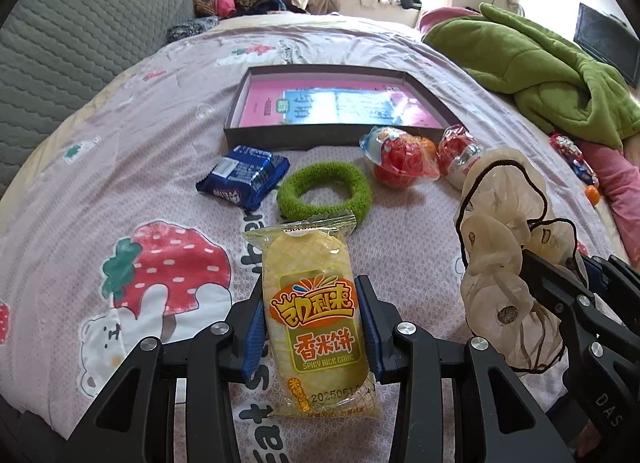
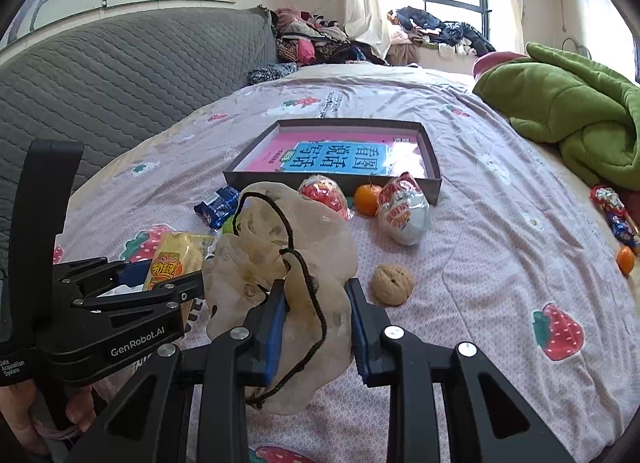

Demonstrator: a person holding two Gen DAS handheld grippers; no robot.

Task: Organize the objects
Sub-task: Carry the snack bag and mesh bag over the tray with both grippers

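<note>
The left gripper (image 1: 312, 327) is clamped on a yellow rice cake packet (image 1: 314, 319), its blue pads pressing both long sides, and the packet is lifted clear of the bed. The right gripper (image 2: 316, 327) is squeezed tight on a sheer beige scrunchie (image 2: 280, 263) with a black cord edge, which bunches up above the jaws. The two grippers sit side by side, with a person's hand (image 2: 24, 423) under the left one. Beyond them, on the pink strawberry-print bedsheet (image 2: 500, 263), lie a blue snack packet (image 1: 244, 175), a green fuzzy hair ring (image 1: 324, 193), two red wrapped toy eggs (image 1: 404, 161), an orange (image 2: 367, 199) and a walnut (image 2: 392, 285). Farther back lies a shallow dark box (image 1: 256, 135) with a pink book (image 1: 264, 103) inside. A green blanket (image 1: 540, 67) is heaped at the right
</note>
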